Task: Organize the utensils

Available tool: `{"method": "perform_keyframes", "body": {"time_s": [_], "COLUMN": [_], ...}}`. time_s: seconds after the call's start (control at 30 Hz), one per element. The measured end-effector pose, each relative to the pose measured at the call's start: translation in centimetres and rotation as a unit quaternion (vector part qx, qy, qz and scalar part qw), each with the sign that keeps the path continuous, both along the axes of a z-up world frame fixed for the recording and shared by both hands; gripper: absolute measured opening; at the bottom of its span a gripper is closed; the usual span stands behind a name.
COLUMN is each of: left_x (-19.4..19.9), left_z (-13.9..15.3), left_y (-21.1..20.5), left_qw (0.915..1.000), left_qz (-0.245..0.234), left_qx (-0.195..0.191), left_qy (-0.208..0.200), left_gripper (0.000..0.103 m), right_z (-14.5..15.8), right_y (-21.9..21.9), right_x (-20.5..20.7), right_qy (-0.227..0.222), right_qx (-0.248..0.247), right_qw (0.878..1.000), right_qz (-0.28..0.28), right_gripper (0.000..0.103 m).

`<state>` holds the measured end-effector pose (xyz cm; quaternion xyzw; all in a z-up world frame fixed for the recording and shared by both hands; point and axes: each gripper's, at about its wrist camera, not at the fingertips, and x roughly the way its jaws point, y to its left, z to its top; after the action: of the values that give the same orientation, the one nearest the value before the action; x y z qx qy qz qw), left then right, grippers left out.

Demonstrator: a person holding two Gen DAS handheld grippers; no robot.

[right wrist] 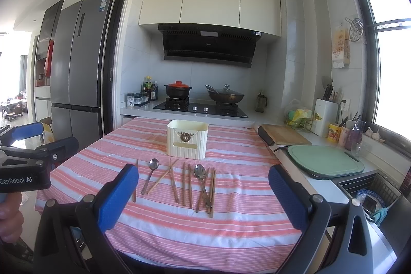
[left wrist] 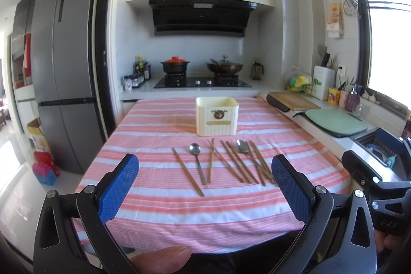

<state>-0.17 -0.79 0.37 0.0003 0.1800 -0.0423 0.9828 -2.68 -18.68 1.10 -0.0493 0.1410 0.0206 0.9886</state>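
**Both grippers wait short of the scattered utensils**

The left gripper (left wrist: 205,186) and the right gripper (right wrist: 204,197) hover over the near edge of the striped table (left wrist: 159,217), each with its blue fingers spread wide and nothing between them.

The utensils lie in a loose row across the middle of the table, ahead of both pairs of fingers. Their long axes run roughly from the near edge toward the far edge. A single chopstick (left wrist: 188,172) lies at the left end, with a spoon (left wrist: 197,163) just beside it. Toward the right edge, a second spoon (right wrist: 203,184) lies among a bunch of overlapping chopsticks (right wrist: 186,185).

The cream holder (left wrist: 217,116) stands upright beyond the row, nearer the far edge.

The left gripper looks nearer the lone chopstick and spoon, the right gripper nearer the tangled bunch. Nothing blocks the way, though the overlapping chopsticks may be hard to pick singly.
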Motion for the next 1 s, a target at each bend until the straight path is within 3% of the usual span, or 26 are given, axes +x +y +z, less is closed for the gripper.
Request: {"method": "perform_keyframes", "body": {"time_s": [1.0], "left_x": [0.12], "left_z": [-0.48], "left_y": [-0.05], "left_qw": [1.0], "left_qz": [-0.003], "left_qx": [-0.003], "left_qy": [0.007], "left_gripper": [0.103], "right_z": [-0.5], "right_y": [0.17], "right_x": [0.26], "right_qy": [0.009], "right_qx": [-0.002], "right_qw": [1.0], "right_qz": [0.004], "right_gripper": [0.103]}}
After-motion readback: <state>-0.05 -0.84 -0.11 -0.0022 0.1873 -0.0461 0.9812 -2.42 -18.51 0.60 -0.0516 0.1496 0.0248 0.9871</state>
